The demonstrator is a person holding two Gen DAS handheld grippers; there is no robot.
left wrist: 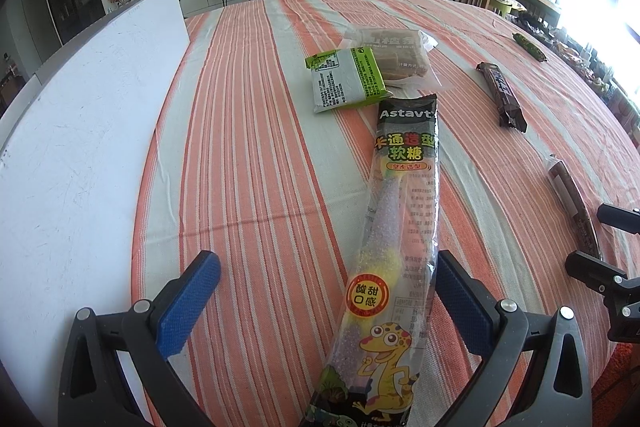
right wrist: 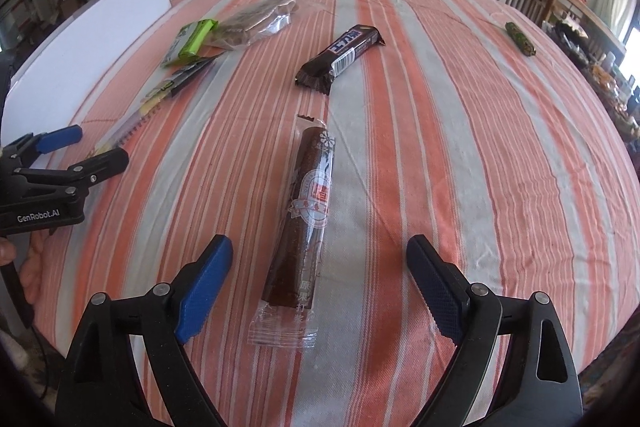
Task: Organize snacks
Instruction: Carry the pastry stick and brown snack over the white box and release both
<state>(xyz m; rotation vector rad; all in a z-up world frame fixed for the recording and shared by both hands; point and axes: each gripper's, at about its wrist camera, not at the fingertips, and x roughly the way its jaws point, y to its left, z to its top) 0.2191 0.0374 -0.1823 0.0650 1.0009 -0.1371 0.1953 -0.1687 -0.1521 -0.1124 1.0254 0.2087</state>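
1. My left jaws straddle the gecko gummy pack (left wrist: pixel 396 227); the frame's bottom edge cuts off its near end.
2. Far beyond my right jaws, the small green roll (right wrist: pixel 519 39) is unreadable.

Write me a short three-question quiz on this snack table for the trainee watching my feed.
1. True or false: the right gripper is clamped on the brown fruit roll.
2. Which snack lies between the open jaws of the left gripper? A. the dark chocolate bar B. the long gecko gummy pack C. the green packet
3. Fill in: the green packet lies partly on top of the ____ bag.

Key: 1 false, the jaws are wide open and the roll lies on the striped tablecloth untouched. 2 B. 3 clear.
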